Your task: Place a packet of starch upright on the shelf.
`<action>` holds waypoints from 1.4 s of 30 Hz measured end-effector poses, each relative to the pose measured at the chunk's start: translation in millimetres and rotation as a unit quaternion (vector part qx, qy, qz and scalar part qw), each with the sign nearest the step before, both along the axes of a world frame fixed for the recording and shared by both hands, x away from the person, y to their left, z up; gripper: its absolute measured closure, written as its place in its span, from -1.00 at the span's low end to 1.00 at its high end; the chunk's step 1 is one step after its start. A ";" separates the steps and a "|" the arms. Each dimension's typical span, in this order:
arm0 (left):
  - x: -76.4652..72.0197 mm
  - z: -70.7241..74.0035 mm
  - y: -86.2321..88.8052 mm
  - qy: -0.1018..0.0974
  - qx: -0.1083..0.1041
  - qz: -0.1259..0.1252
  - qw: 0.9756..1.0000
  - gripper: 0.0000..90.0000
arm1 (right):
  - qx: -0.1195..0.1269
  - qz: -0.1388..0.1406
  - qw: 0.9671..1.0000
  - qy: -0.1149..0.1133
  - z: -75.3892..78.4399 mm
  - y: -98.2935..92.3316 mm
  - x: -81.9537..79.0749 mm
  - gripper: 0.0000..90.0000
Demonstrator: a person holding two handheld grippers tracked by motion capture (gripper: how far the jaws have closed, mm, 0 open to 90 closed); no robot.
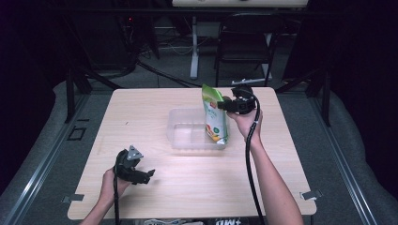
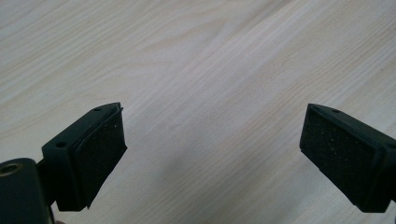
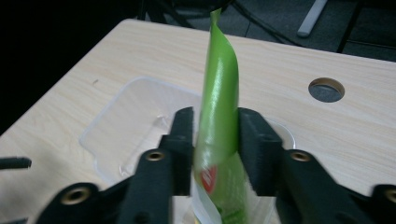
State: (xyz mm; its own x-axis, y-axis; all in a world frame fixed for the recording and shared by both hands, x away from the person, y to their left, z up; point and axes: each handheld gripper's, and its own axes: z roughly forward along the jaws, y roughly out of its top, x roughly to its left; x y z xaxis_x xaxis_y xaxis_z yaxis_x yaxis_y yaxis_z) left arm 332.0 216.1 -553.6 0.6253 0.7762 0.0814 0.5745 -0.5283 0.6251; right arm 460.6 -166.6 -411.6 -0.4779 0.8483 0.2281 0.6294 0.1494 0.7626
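Note:
A green and white snack pouch [image 1: 213,115] stands upright at the right end of a clear plastic tray [image 1: 185,133] in the middle of the table. My right gripper [image 1: 225,104] is shut on the pouch's upper part; in the right gripper view the green pouch [image 3: 219,116] is pinched between the two black pads [image 3: 184,135]. My left gripper [image 1: 143,176] rests low over the wood near the table's front left, open, with nothing between its pads [image 2: 100,154]; bare tabletop lies beneath it.
The light wooden table [image 1: 141,112] has a round cable hole [image 3: 326,89] beyond the tray. A black chair [image 1: 246,42] and a white desk leg [image 1: 194,47] stand on the floor behind the table. Dark curtains flank both sides.

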 end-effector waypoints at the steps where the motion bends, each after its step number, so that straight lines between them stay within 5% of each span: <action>1: 0.0 -0.1 -0.1 0.000 0.000 0.000 1.000 -0.85 | -0.005 0.003 1.000 0.003 1.7 0.9 0.6 0.40; 13: 0.1 -0.4 -0.5 0.000 -0.001 -0.001 1.000 -0.85 | -0.104 0.038 0.994 0.011 22.4 33.0 21.1 0.16; 18: 0.1 -0.4 -0.4 0.000 -0.002 -0.001 1.000 -0.85 | -0.143 0.065 0.986 0.046 19.2 46.8 35.2 0.40; 21: 0.0 -0.6 -0.4 0.001 -0.002 0.000 1.000 -0.85 | -0.149 0.070 0.985 0.056 18.1 49.9 40.3 0.63; 25: 0.1 -0.5 -0.5 0.000 -0.002 -0.001 1.000 -0.85 | -0.114 0.066 0.989 0.070 16.4 43.6 42.5 0.82; 31: -0.1 0.1 0.2 0.000 0.000 -0.002 1.000 -0.85 | -0.031 0.038 0.997 0.066 12.7 24.4 34.8 0.92; 36: 0.3 -0.5 -0.5 0.000 -0.001 -0.001 1.000 -0.85 | 0.023 0.029 0.998 0.060 12.4 11.7 24.7 0.94; 42: 0.4 -0.7 -0.3 0.002 -0.002 -0.001 1.000 -0.85 | 0.050 0.020 0.998 0.026 10.8 7.0 12.1 0.95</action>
